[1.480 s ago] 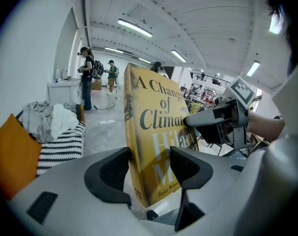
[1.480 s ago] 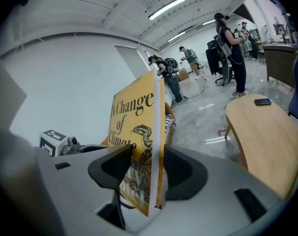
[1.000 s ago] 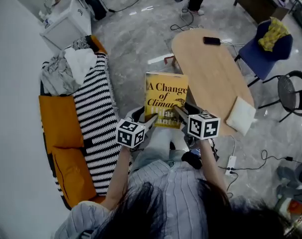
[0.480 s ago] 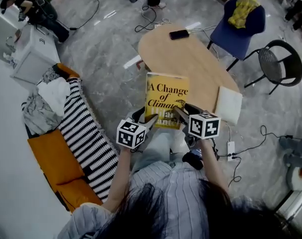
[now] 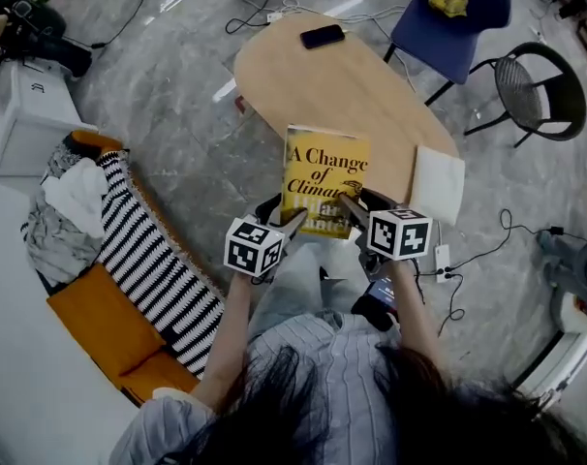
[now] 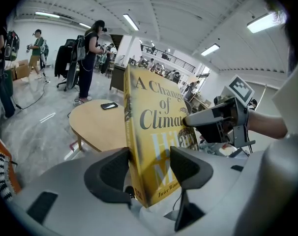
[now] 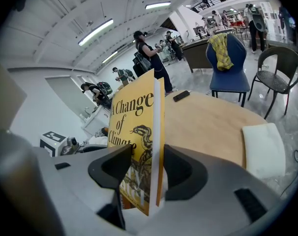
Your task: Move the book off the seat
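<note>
A yellow book titled "A Change of Climate" is held up in the air in front of the person, its far end over the near edge of the oval wooden table. My left gripper is shut on its lower left part, by the spine. My right gripper is shut on its lower right part, by the page edge. In the left gripper view the book stands upright between the pads. In the right gripper view the book is pinched edge-on. The sofa seat lies at the lower left.
A phone and a white pad lie on the table. A blue chair with yellow cloth and a black wire chair stand beyond. A striped blanket covers the sofa. Cables cross the floor. People stand in the background.
The head view has swung round: the sofa has slid to the lower left and the table has come nearer under the book. Both grippers still hold the book as before.
</note>
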`<state>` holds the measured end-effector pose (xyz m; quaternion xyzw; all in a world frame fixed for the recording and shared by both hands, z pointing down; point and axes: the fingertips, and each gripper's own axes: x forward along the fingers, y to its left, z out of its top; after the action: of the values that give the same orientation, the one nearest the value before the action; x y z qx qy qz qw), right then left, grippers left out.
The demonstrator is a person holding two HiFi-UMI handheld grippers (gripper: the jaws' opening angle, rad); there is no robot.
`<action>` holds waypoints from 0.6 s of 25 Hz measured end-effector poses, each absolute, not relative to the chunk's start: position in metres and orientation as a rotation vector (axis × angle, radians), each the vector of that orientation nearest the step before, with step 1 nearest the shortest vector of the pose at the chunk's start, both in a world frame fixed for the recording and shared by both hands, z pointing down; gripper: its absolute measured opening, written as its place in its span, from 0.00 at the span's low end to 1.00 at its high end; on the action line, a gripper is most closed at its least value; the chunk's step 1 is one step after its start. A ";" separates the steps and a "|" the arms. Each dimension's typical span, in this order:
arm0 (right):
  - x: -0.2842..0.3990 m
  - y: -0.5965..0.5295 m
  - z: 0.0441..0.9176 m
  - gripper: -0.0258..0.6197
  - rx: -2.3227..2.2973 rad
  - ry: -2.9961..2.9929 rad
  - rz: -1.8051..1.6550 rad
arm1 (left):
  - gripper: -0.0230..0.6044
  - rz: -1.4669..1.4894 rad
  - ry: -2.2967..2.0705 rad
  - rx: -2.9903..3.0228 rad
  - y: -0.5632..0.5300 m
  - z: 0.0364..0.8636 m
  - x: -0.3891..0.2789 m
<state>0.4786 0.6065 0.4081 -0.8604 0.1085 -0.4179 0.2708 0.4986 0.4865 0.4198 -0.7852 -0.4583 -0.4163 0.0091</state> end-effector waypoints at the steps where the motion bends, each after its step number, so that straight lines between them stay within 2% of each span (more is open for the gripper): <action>1: 0.482 0.607 0.415 0.37 -2.307 0.280 -1.133 | 0.47 -1.312 -1.440 -2.437 0.487 0.426 0.503; 15: 0.526 0.653 0.520 0.37 -2.087 0.084 -1.205 | 0.47 -1.473 -1.564 -2.253 0.535 0.527 0.561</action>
<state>0.5264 0.6531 0.5202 -0.8086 0.0326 -0.4666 0.3570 0.5608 0.5351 0.5267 -0.7237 -0.5022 -0.4731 0.0142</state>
